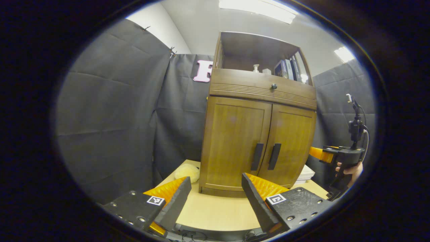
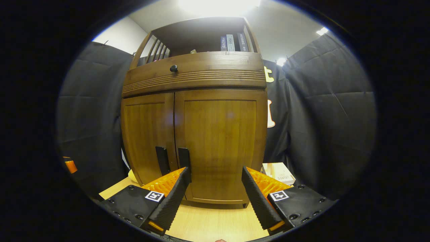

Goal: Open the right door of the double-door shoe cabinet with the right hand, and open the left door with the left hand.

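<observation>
The wooden shoe cabinet [image 1: 258, 90] stands on a light table, both doors shut. In the left gripper view, the left door [image 1: 231, 141] and right door [image 1: 294, 144] meet at two dark upright handles [image 1: 257, 156] [image 1: 274, 156]. My left gripper [image 1: 216, 179] is open, a short way in front of the left door's lower part. The right gripper [image 1: 319, 154], held by a hand [image 1: 351, 168], hovers off the cabinet's right side. In the right gripper view, my right gripper [image 2: 215, 172] is open and close to the right door [image 2: 220, 141], its left fingertip near the right handle [image 2: 184, 158].
A drawer with a round knob [image 1: 274, 86] sits above the doors, and books [image 1: 285, 69] stand on the open shelf. A yellow soft thing [image 1: 186, 172] lies left of the cabinet. White boxes [image 2: 278, 173] lie to its right. The table edge [image 1: 215, 222] is near.
</observation>
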`<action>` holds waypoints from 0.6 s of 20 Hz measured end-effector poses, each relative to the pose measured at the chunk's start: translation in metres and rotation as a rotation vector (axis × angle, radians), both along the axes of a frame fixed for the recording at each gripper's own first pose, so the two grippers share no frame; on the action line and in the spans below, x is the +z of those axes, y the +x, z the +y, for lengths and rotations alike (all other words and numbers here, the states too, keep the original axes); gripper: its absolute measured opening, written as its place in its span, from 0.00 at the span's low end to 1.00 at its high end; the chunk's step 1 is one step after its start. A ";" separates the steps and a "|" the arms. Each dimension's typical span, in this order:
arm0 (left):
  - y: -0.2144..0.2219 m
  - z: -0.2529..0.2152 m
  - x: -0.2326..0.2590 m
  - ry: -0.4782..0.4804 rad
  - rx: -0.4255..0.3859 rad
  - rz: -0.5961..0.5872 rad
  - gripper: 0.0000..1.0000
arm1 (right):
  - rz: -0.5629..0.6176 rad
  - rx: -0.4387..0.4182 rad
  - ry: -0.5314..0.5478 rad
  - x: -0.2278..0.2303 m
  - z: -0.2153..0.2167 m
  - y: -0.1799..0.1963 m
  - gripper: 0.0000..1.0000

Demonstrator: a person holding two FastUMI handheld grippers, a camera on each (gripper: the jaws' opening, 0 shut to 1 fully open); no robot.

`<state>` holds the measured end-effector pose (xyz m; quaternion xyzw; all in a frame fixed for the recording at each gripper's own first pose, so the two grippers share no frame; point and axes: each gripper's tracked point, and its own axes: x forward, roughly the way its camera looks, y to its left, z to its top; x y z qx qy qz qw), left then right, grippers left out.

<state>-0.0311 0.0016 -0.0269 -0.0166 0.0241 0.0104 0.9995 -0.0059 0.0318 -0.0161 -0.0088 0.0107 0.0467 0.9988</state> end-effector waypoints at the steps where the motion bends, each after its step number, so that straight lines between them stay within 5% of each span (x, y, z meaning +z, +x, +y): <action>1: 0.000 0.001 -0.002 0.008 0.002 0.002 0.94 | 0.004 0.003 0.008 -0.002 0.001 -0.001 0.98; 12: -0.001 -0.006 -0.016 0.017 -0.029 0.097 0.95 | -0.007 0.039 0.009 0.001 0.013 0.020 0.98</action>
